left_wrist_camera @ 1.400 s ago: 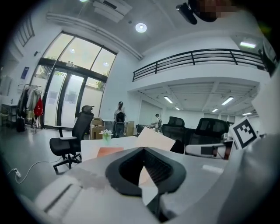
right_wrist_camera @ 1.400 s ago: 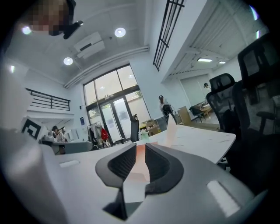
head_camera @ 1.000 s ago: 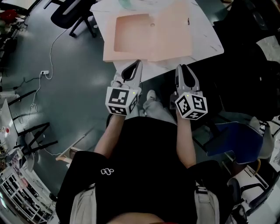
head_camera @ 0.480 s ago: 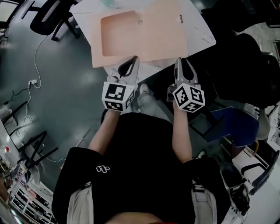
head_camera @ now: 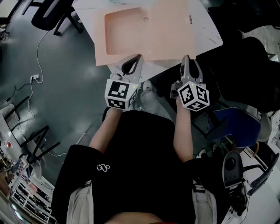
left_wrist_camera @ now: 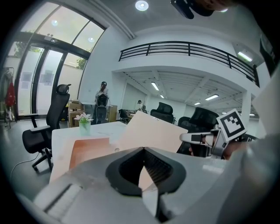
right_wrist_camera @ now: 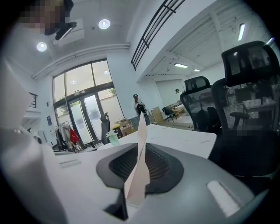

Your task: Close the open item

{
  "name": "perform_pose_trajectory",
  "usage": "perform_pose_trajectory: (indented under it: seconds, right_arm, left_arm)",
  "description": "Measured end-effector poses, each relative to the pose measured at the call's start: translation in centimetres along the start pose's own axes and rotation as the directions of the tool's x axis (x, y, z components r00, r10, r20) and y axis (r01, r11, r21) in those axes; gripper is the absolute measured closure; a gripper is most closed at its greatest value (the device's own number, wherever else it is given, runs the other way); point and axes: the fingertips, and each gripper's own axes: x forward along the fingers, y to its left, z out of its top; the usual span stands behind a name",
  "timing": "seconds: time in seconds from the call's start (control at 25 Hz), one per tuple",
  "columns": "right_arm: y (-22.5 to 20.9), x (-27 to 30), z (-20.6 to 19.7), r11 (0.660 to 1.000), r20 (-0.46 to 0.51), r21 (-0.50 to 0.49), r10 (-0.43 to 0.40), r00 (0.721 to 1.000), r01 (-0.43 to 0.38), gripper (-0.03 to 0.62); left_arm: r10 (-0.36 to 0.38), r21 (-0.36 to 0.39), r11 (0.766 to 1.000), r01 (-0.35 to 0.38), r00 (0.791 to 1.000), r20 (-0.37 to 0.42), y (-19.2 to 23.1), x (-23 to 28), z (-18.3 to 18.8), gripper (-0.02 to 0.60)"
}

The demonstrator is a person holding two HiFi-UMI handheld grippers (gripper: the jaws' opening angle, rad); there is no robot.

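Note:
An open pink folder [head_camera: 144,30] lies on the white table [head_camera: 205,30], its recessed tray half [head_camera: 124,28] on the left and its flat cover half [head_camera: 170,26] on the right. My left gripper [head_camera: 138,57] is at the folder's near edge, shut, with a pink edge [left_wrist_camera: 146,175] pinched between its jaws. My right gripper [head_camera: 187,57] is shut on the cover's near edge, which runs edge-on [right_wrist_camera: 139,170] up between the jaws. In the left gripper view the cover [left_wrist_camera: 151,131] slopes upward, with the right gripper [left_wrist_camera: 192,138] at its right edge.
A small vase with flowers [left_wrist_camera: 84,124] stands at the table's far side. Black office chairs stand at the left [head_camera: 52,13] and the right [right_wrist_camera: 245,87]. A cable [head_camera: 41,57] trails over the floor. A person [left_wrist_camera: 102,98] stands far behind.
The view shifted a little. Both grippers stayed at the folder's near edge; the right one moved forward onto the cover's edge.

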Motion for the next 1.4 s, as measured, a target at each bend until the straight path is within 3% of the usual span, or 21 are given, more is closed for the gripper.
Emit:
perform_pose_trajectory:
  seconds: [0.12, 0.56, 0.88, 1.08, 1.4]
  right_arm:
    - [0.0, 0.2, 0.3, 1.000, -0.001, -0.015, 0.004, 1.000, -0.004, 0.579]
    - [0.1, 0.4, 0.8, 0.998, -0.010, -0.059, 0.002, 1.000, -0.002, 0.585]
    - [2.0, 0.6, 2.7, 0.982, 0.003, -0.189, 0.029, 1.000, -0.028, 0.588]
    - [5.1, 0.9, 3.5, 0.945, -0.001, -0.317, 0.082, 0.997, -0.078, 0.589]
    - [10.3, 1.2, 2.6, 0.839, -0.041, -0.521, 0.157, 0.987, -0.155, 0.588]
  left_arm:
    - [0.004, -0.006, 1.000, -0.004, 1.000, -0.005, 0.2, 0.2, -0.1, 0.581]
    - [0.026, -0.016, 1.000, -0.026, 1.000, 0.004, 1.0, 0.1, 0.1, 0.581]
    - [0.037, -0.027, 0.999, -0.037, 0.999, 0.022, 1.3, 0.0, 0.5, 0.581]
    - [0.061, -0.043, 0.997, -0.060, 0.998, 0.031, 2.4, -0.7, 0.4, 0.581]
    - [0.106, -0.072, 0.992, -0.103, 0.994, 0.042, 4.7, -2.2, 0.1, 0.581]
